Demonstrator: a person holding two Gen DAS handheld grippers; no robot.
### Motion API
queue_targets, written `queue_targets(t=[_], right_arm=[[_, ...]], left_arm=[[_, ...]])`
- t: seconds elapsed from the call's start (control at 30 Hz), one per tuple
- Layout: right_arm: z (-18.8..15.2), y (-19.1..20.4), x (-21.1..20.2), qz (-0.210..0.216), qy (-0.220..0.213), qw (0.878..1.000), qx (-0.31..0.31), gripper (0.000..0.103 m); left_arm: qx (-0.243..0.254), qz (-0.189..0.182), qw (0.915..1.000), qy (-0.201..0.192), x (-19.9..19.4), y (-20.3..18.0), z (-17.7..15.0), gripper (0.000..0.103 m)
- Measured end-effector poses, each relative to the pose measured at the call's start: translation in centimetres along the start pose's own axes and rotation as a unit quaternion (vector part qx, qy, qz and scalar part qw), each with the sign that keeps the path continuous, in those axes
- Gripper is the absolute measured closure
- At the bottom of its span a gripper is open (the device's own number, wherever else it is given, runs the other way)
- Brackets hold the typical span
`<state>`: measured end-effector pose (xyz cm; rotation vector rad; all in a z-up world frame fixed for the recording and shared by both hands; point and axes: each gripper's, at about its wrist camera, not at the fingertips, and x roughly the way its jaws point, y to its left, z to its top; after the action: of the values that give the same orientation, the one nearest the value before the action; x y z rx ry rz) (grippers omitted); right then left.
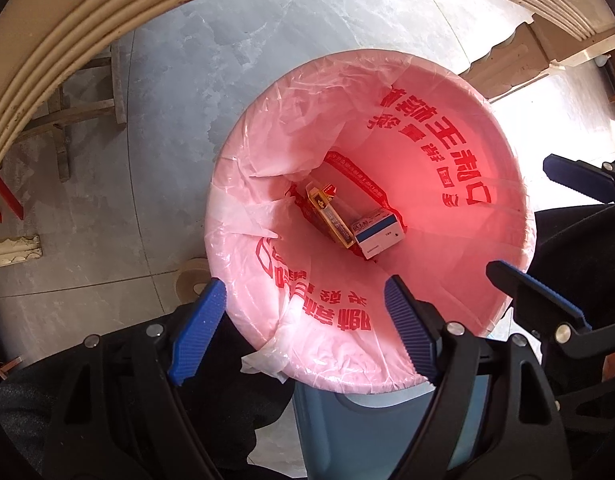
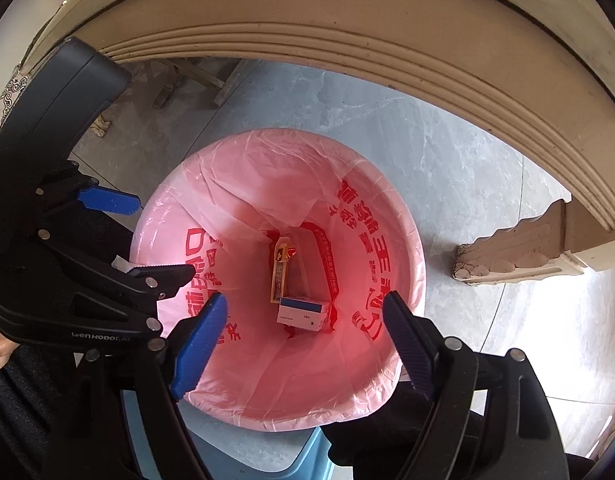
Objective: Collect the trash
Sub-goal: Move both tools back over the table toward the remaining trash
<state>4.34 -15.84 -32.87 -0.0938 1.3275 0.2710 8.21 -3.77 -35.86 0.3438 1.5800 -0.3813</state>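
Two boxes, a yellow one and a white-and-blue one, lay touching at the bottom of the pink-lined bin, well below both pairs of fingers. The left gripper and the right gripper hung spread wide over the rim, holding nothing. Red Chinese characters ran around the liner; "GenRobot" showed on the left gripper.

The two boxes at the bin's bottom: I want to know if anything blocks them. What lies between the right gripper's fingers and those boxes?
Nothing: in the right wrist view, only bare pink liner separates the open right gripper from the white-and-blue box and yellow box.
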Motion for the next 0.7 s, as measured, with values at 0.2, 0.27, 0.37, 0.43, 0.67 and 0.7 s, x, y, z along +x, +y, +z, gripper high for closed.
queue_targets(t=[0.2,0.27,0.37,0.43,0.67,0.7], right_arm=[[-0.6,1.3,-3.2,0.01,-0.019,1.0,-0.019,0.018],[-0.5,1.7,-4.8,0.01,-0.027,0.999,-0.03,0.016],[0.0,1.9,-7.7,0.013,-0.04,0.998,-0.046,0.015],[0.6,1.9,-10.2,0.016,-0.052,0.997,-0.057,0.014],[4.8,1.1,-20.3,0.022,-0.096,0.991,-0.095,0.009],[5.5,0.9,-21.8,0.021,-0.102,0.99,-0.1,0.008]], left_arm=[[-0.002,-0.006,0.9999,-0.015,-3.6,0.7,-1.6,0.024],[-0.001,-0.006,0.9998,-0.019,-5.6,1.1,-2.0,0.024],[0.004,0.006,0.9998,-0.021,-9.5,1.5,-2.3,0.024],[0.005,0.014,0.9993,-0.033,-12.6,1.8,-2.3,0.024],[-0.013,-0.003,0.9956,-0.093,-25.2,4.2,0.4,0.023],[-0.011,0.001,0.995,-0.099,-26.9,4.4,1.1,0.022]])
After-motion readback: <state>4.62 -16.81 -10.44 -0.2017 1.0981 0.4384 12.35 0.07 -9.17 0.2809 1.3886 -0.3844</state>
